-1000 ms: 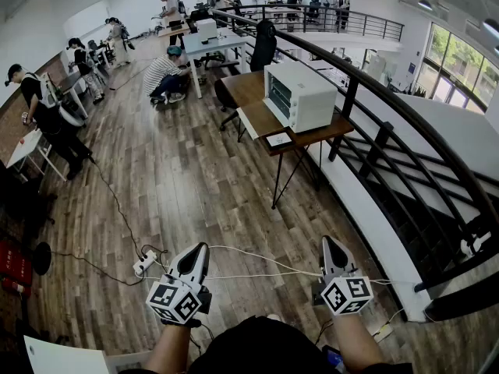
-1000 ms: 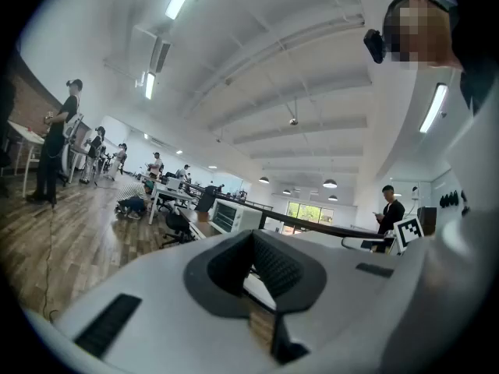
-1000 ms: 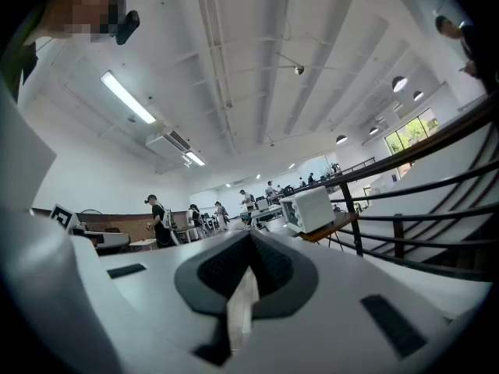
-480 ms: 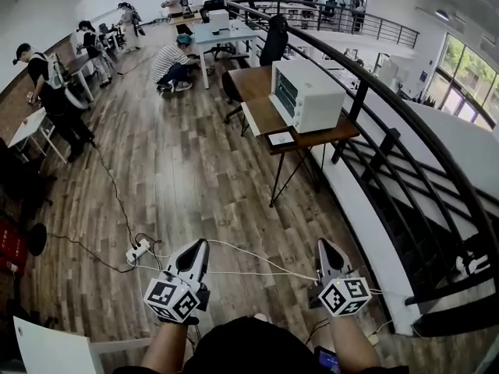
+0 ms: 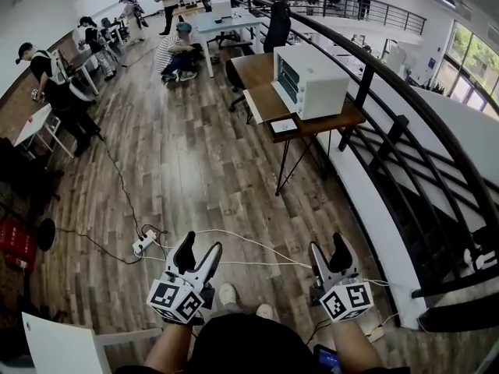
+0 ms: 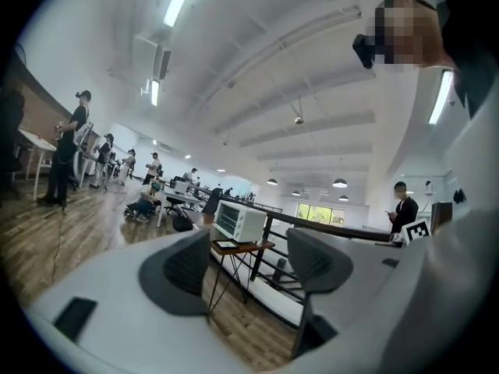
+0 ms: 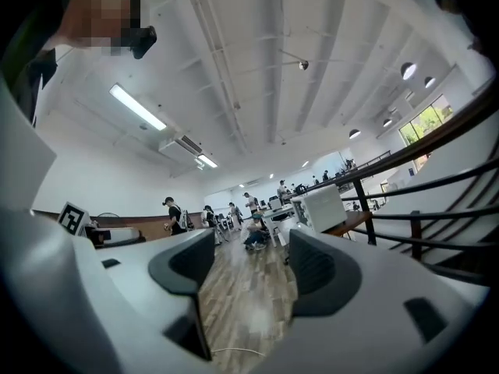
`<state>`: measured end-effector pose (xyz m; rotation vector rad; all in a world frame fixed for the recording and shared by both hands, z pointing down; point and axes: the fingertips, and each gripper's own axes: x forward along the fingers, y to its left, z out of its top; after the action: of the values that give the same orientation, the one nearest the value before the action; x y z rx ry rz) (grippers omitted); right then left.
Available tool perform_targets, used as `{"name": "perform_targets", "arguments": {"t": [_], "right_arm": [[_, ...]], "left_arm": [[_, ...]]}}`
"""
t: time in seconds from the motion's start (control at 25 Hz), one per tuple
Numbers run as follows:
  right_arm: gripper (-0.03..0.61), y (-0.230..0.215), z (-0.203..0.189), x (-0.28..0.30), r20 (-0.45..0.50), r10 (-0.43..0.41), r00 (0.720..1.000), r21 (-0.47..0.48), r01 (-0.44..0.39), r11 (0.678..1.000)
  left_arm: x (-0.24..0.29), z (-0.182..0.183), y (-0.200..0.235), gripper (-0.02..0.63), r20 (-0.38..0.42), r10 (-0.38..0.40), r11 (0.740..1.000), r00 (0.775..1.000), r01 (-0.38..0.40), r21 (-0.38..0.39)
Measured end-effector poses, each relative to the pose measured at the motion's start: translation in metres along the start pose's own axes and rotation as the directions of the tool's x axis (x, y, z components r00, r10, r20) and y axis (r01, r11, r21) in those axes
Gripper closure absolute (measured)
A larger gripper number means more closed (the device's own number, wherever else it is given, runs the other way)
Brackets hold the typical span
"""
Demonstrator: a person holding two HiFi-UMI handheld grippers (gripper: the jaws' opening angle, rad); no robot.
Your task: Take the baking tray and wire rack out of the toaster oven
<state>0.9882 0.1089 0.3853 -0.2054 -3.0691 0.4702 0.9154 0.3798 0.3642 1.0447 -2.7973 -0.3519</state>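
Wood floor (image 5: 195, 170) is filling the head view, w/ black railing (image 5: 405, 123) running down 3 o'clock. Wooden table (image 5: 257, 72) is standing at 1 o'clock, white toaster oven (image 5: 312, 80) sitting on it, well apart from both grippers. L gripper (image 5: 200, 246) at 7 & R gripper (image 5: 328, 246) at 5 are hovering empty, jaws just been opening, now gaping wide.

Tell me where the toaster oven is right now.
In the head view the toaster oven stands ahead, right of centre, on a small wooden table right beside the black railing.
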Motion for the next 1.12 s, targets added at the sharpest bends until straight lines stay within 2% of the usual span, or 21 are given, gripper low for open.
{"name": "perform_targets", "arguments": {"t": [0.12, 0.28, 0.64, 0.88, 1.12], "right_arm": [[0.291, -0.003, -0.006, 0.003, -0.028, -0.011, 1.000, -0.015, 0.010, 1.000], [0.296, -0.011, -0.011, 0.009, -0.046, -0.034, 0.998, -0.015, 0.033, 0.999], [0.321, -0.036, 0.006, 0.058, -0.039, -0.119, 0.992, -0.049, 0.117, 0.992], [0.336, -0.027, 0.009, 0.126, -0.064, -0.150, 0.987, -0.067, 0.146, 0.987], [0.341, 0.000, 0.011, 0.202, -0.069, -0.113, 0.991, -0.082, 0.108, 0.991]], "left_arm": [[0.006, -0.004, 0.002, 0.307, -0.023, -0.003, 1.000, 1.000, 0.004, 0.018], [0.023, -0.011, 0.010, 0.305, -0.046, -0.018, 1.000, 0.999, 0.018, -0.001], [0.091, -0.010, 0.037, 0.307, -0.084, -0.098, 0.995, 0.992, 0.097, -0.016], [0.134, 0.009, 0.084, 0.305, -0.073, -0.128, 0.991, 0.989, 0.126, -0.041], [0.152, 0.037, 0.153, 0.305, -0.031, -0.106, 0.993, 0.994, 0.105, -0.046]]}}
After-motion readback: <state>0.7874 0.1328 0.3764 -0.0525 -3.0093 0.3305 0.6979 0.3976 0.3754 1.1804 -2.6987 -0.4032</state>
